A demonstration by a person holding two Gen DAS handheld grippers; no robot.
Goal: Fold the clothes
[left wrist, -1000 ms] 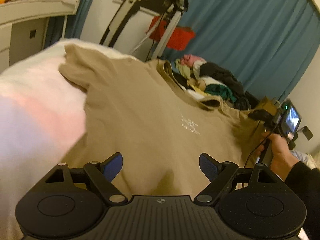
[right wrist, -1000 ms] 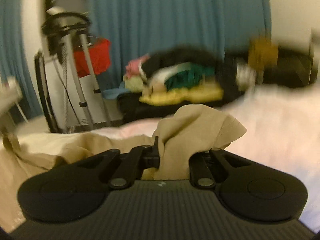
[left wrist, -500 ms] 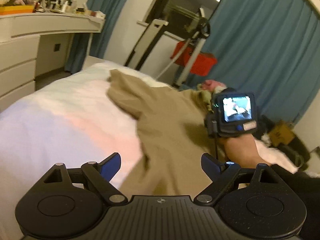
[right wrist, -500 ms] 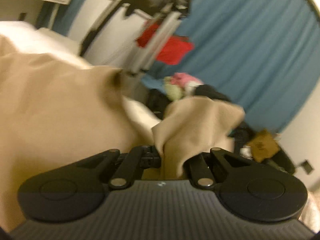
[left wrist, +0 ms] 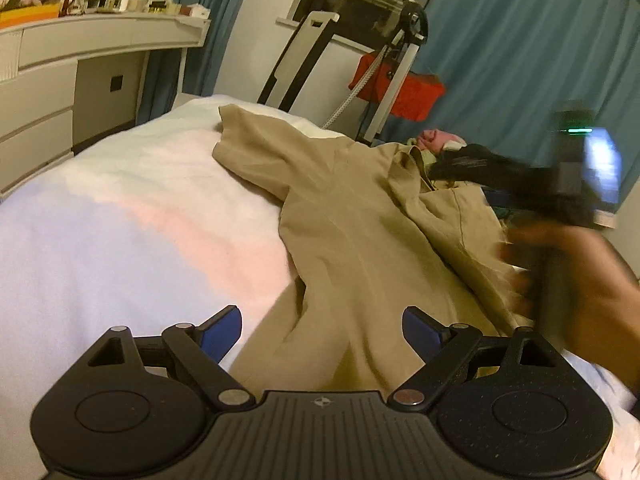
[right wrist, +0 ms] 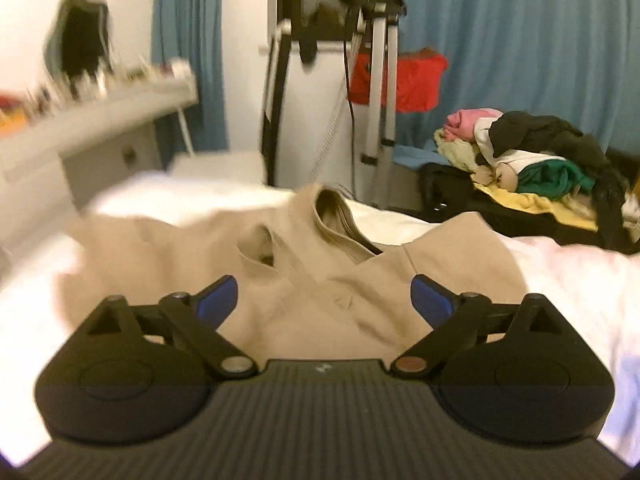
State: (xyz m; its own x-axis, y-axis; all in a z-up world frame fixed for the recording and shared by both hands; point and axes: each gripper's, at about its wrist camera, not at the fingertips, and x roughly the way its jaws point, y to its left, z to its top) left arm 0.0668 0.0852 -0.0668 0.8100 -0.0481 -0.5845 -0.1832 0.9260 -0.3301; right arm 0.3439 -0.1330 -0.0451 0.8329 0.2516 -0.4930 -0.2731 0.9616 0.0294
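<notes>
A tan T-shirt lies on the white bed, its right side folded over toward the middle. My left gripper hovers open above the shirt's lower edge, nothing between its blue pads. In the right wrist view the same T-shirt lies rumpled with its collar turned up. My right gripper is over it, jaws opening wide, and no cloth is between them. The left wrist view shows that gripper's body and the hand holding it, blurred, at the right.
A pile of mixed clothes sits beyond the bed's far right edge. A metal stand with a red bag is behind the bed, before blue curtains. A white dresser stands at the left.
My right gripper carried the shirt's sleeve across to the left and let it go; its jaws went from shut on cloth to wide open. The left view swung left.
</notes>
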